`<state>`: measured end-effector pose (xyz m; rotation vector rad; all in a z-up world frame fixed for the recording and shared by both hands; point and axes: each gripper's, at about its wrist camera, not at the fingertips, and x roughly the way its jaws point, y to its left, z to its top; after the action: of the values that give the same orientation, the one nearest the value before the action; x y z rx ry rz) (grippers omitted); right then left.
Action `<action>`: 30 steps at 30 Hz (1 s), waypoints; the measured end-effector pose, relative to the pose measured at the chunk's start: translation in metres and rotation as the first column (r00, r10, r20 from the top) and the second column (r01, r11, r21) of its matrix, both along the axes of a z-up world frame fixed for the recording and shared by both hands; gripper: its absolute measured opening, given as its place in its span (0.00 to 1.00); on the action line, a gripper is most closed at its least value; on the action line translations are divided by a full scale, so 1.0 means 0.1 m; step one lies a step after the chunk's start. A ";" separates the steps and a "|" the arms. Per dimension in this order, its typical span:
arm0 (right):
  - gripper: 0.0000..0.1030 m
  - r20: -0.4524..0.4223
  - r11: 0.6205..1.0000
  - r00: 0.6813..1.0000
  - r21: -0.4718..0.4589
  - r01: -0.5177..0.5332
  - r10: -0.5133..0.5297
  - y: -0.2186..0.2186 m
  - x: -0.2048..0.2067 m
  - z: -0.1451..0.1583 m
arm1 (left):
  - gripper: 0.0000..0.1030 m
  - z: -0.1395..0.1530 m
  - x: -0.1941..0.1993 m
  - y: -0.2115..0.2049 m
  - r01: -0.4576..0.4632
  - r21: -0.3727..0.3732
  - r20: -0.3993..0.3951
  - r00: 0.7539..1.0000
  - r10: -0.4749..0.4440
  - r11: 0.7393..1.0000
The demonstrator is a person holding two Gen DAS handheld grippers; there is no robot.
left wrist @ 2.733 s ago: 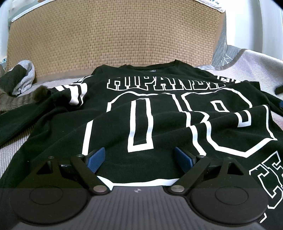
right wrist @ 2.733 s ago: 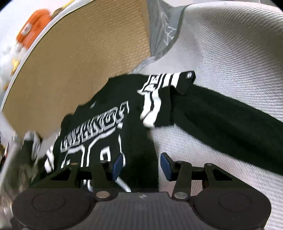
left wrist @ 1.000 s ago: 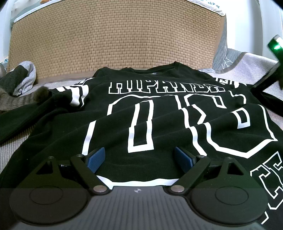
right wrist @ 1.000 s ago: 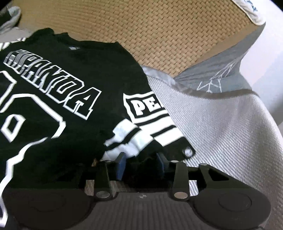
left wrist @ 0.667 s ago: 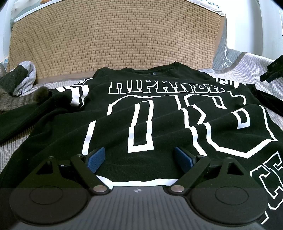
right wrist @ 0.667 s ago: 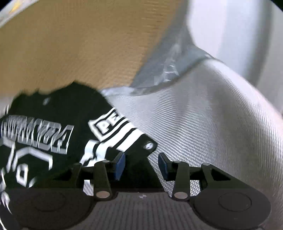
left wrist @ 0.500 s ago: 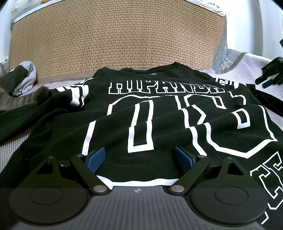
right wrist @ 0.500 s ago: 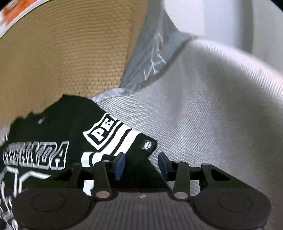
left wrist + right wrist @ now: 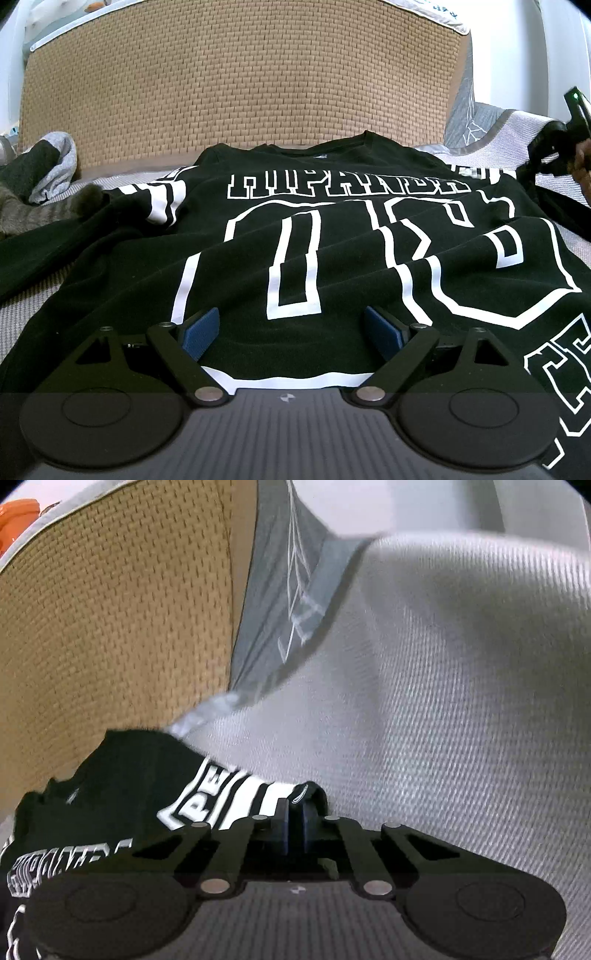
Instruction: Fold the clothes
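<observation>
A black shirt (image 9: 332, 240) with large white letters and numbers lies face up on the light woven cover. My left gripper (image 9: 291, 328) hovers low over the hem, its blue pads (image 9: 201, 332) wide apart with only flat cloth below. In the right wrist view my right gripper (image 9: 294, 821) is at the striped right shoulder (image 9: 229, 797). Its jaws are closing, and the pads pinch black sleeve fabric between them. The right gripper (image 9: 565, 147) also shows at the far right edge of the left wrist view. The long sleeve trails off out of sight.
A tan woven backrest (image 9: 240, 92) rises behind the shirt. Grey clothing (image 9: 51, 166) is heaped at the far left. A grey patterned cushion (image 9: 288, 609) sits in the corner beside the grey-white cover (image 9: 461, 738). An orange object (image 9: 18, 520) shows above the backrest.
The right gripper rolled, shifted along the shoulder, and its jaws came together on the sleeve fabric. The left gripper and the shirt body stayed still.
</observation>
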<state>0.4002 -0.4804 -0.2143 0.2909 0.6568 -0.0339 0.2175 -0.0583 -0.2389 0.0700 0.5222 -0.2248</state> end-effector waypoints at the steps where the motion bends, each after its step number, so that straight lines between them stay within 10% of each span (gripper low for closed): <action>1: 0.07 0.009 1.000 1.000 -0.028 -0.010 0.010 0.02 0.04 0.06 | 0.86 0.00 0.00 0.00 0.000 0.000 0.000 1.000 0.000 1.000; 12: 0.15 0.014 0.993 0.999 -0.112 -0.033 0.035 0.18 0.34 0.24 | 0.86 -0.01 0.01 0.00 0.001 -0.004 0.000 1.000 -0.001 1.000; 20: 0.41 0.012 0.999 1.000 0.029 -0.016 0.016 -0.09 -0.17 0.22 | 0.86 -0.01 0.00 0.00 0.000 -0.007 0.001 1.000 0.000 1.000; 30: 0.42 -0.079 0.995 0.994 -0.063 -0.076 0.071 -0.12 -1.04 0.16 | 0.86 -0.01 0.00 0.02 -0.002 -0.005 -0.001 1.000 0.002 1.000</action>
<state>0.2961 -0.4928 -0.1988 0.2020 0.7408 0.0039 0.2179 -0.0567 -0.2396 0.0646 0.5225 -0.2243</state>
